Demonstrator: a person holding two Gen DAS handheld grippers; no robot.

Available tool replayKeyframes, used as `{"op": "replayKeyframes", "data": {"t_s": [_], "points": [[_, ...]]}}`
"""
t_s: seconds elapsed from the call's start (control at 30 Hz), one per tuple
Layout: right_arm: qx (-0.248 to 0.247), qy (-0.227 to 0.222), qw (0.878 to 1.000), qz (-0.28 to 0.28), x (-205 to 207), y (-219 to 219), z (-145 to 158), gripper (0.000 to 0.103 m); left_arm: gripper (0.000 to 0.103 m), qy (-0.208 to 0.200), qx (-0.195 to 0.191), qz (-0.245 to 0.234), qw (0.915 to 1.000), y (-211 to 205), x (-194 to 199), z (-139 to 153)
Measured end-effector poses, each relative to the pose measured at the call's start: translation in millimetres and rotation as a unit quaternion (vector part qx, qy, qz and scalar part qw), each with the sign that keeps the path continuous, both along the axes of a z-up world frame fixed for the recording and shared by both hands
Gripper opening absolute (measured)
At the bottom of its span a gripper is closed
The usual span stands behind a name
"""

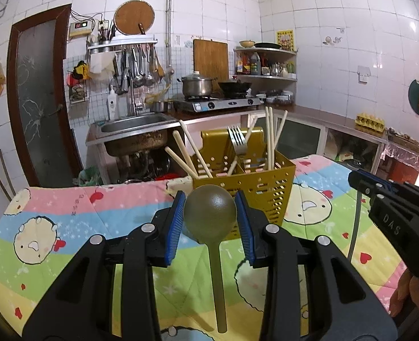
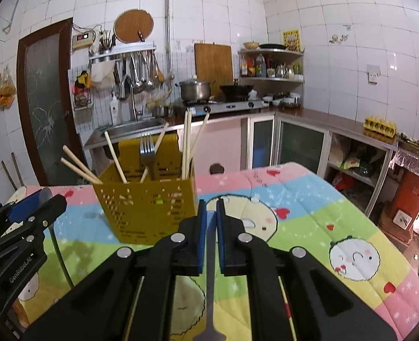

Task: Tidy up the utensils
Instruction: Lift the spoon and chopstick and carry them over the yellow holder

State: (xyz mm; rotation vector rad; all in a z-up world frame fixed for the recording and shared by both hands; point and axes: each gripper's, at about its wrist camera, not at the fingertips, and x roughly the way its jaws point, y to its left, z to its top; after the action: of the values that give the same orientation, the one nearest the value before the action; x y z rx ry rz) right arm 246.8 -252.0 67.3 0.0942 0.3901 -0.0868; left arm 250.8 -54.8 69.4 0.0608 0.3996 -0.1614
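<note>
My left gripper (image 1: 210,211) is shut on the bowl of an olive-green spoon (image 1: 211,213), its handle hanging down toward me, just in front of the gold perforated utensil caddy (image 1: 255,196). The caddy holds several wooden chopsticks (image 1: 189,156) and a metal fork (image 1: 238,140). My right gripper (image 2: 211,221) is shut on a thin grey metal utensil handle (image 2: 210,284) that hangs down; its head is hidden. The caddy (image 2: 144,210) stands to its left, with the fork (image 2: 147,149) inside. The left gripper (image 2: 25,218) shows at the left edge, the right gripper (image 1: 379,196) at the right edge.
The caddy stands on a table covered with a colourful cartoon quilt (image 1: 81,227). Behind are a steel sink (image 1: 135,130), a gas stove with a pot (image 1: 198,85) and wok, hanging utensils and a counter with cabinets (image 2: 300,142).
</note>
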Motion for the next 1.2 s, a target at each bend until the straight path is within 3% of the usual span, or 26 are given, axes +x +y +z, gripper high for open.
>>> {"op": "replayKeyframes", "data": {"t_s": [0.5, 0.93, 1.2], "points": [[-0.007, -0.054, 0.998, 0.010, 2, 7, 15, 0.007, 0.035, -0.038, -0.021, 0.008, 0.9990, 10, 5, 17], [-0.013, -0.098, 0.995, 0.021, 16, 8, 64, 0.007, 0.035, -0.109, -0.053, 0.001, 0.9926, 16, 24, 88], [-0.020, -0.140, 0.990, 0.027, 33, 11, 114, 0.007, 0.035, -0.166, -0.061, 0.001, 0.9843, 13, 42, 132]]}}
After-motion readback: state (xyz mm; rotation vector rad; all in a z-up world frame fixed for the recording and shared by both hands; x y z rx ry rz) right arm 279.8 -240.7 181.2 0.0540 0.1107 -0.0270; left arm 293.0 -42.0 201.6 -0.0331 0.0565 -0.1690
